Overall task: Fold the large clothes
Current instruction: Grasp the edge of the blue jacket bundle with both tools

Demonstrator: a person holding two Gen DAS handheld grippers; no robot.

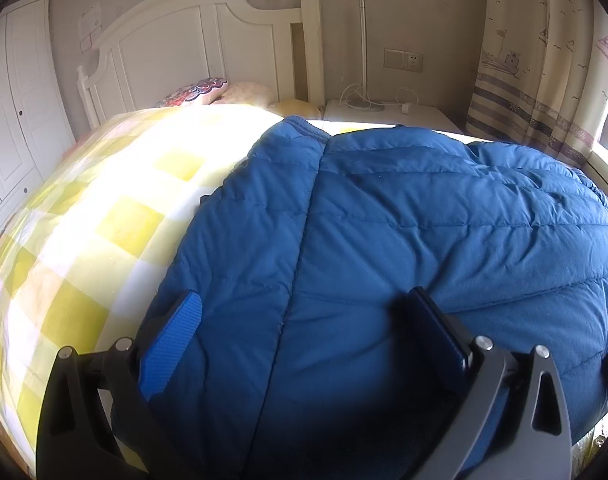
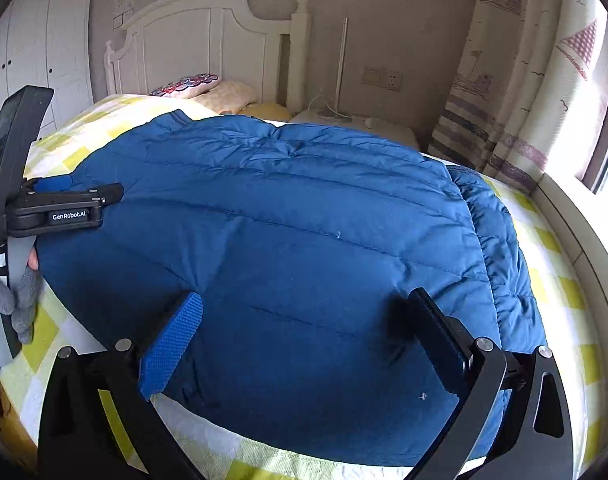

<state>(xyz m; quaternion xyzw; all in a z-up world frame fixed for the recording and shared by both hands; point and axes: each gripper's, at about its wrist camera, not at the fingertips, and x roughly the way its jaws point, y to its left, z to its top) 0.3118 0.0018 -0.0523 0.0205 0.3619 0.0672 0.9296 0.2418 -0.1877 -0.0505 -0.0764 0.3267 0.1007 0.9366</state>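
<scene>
A blue quilted down jacket (image 1: 403, 220) lies spread flat on the bed, also in the right wrist view (image 2: 284, 220), with one sleeve folded along its right side (image 2: 499, 248). My left gripper (image 1: 304, 308) is open, its jaws wide apart low over the jacket's near left part. My right gripper (image 2: 304, 308) is open over the jacket's near hem. The left gripper also shows in the right wrist view (image 2: 64, 196), held by a gloved hand at the jacket's left edge.
The bed has a yellow-and-white checked cover (image 1: 104, 216) and a white headboard (image 1: 192, 40) with pillows (image 1: 200, 90). A white nightstand (image 1: 387, 114) with a lamp stands at the back right. Curtains (image 1: 543, 60) and a window ledge (image 2: 575, 240) are on the right. A wardrobe (image 1: 20, 92) is on the left.
</scene>
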